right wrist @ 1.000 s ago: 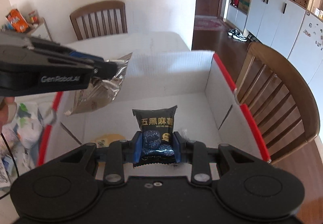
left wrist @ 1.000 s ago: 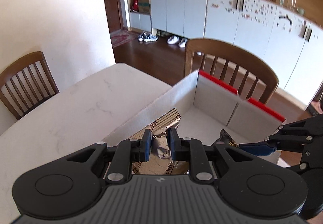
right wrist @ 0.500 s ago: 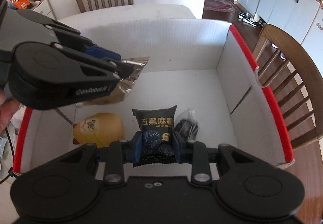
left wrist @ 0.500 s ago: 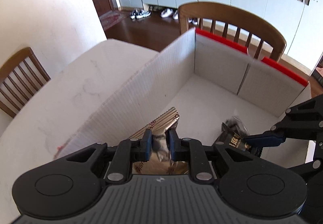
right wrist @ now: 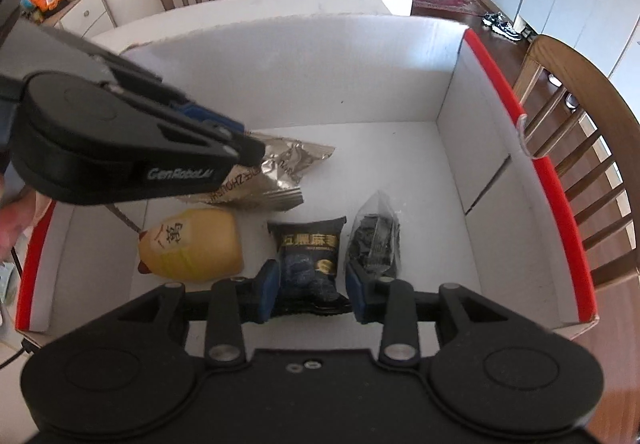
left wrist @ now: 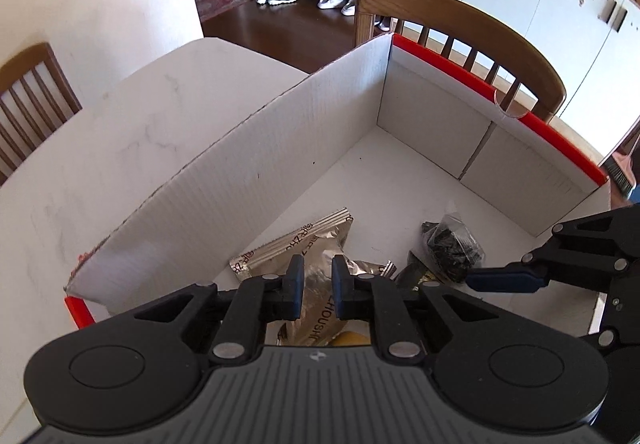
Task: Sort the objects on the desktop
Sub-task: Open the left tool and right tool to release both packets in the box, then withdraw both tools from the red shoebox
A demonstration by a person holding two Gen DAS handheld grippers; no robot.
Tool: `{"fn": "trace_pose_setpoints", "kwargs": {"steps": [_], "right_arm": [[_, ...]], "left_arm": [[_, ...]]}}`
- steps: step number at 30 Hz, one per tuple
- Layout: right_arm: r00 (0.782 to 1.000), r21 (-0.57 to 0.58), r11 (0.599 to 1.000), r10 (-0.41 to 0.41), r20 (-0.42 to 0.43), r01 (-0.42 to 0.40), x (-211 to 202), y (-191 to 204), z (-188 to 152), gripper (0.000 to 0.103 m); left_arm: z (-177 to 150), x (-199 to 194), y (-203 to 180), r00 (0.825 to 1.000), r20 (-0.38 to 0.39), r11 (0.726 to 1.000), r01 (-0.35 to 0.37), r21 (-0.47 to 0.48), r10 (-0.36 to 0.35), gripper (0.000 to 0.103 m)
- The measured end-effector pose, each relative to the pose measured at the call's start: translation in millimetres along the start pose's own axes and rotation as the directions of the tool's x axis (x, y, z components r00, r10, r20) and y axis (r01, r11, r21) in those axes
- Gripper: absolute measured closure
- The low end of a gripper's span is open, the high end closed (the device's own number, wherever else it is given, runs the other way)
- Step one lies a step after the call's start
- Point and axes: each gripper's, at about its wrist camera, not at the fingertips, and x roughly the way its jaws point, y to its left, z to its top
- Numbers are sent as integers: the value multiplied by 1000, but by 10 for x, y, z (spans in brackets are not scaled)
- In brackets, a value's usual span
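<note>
Left hand-held gripper [left wrist: 317,286] pinches the silver foil bag [right wrist: 280,172] low inside the white box [right wrist: 304,76]; crinkly, light, slippery, so grip the sealed edge. Right hand-held gripper [right wrist: 311,290] is opening, pads clear of the soft black snack packet [right wrist: 310,260] on the box floor.

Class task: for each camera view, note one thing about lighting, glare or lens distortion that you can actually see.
Left wrist view: fisheye bends the straight walls of the white corrugated box with red rim, and sunlight washes out the white tabletop. Right wrist view: the crinkled silver foil snack packet throws bright glare, and the left gripper looms large and slightly soft up close.
</note>
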Motion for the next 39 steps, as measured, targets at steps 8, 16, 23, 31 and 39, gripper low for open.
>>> {"fn": "trace_pose_setpoints", "kwargs": {"steps": [8,16,23,31,39], "right_arm": [[999,11,1000,9,40,-10,-207,-58,-27,66],[996,27,999,31,86,-34,-477,-129,-20,65],[993,23,999,35,114,-38,-638,-129,-52,63],[985,31,998,52,164,-58,-772,-130,-120,44],[977,47,997,50,207,-61,-925,-139,-183,38]], "left_arm": [[-22,-165,15,998,14,998,58,-35,-57,90],[-138,-446,-9,994,39,994,105,-28,-104,90],[-285,-627,-52,992,53,993,117,-22,-116,89],[-408,-766,-52,989,74,991,132,-12,-131,67],[-534,-914,-31,982,108,988,155,1,-154,25]]}}
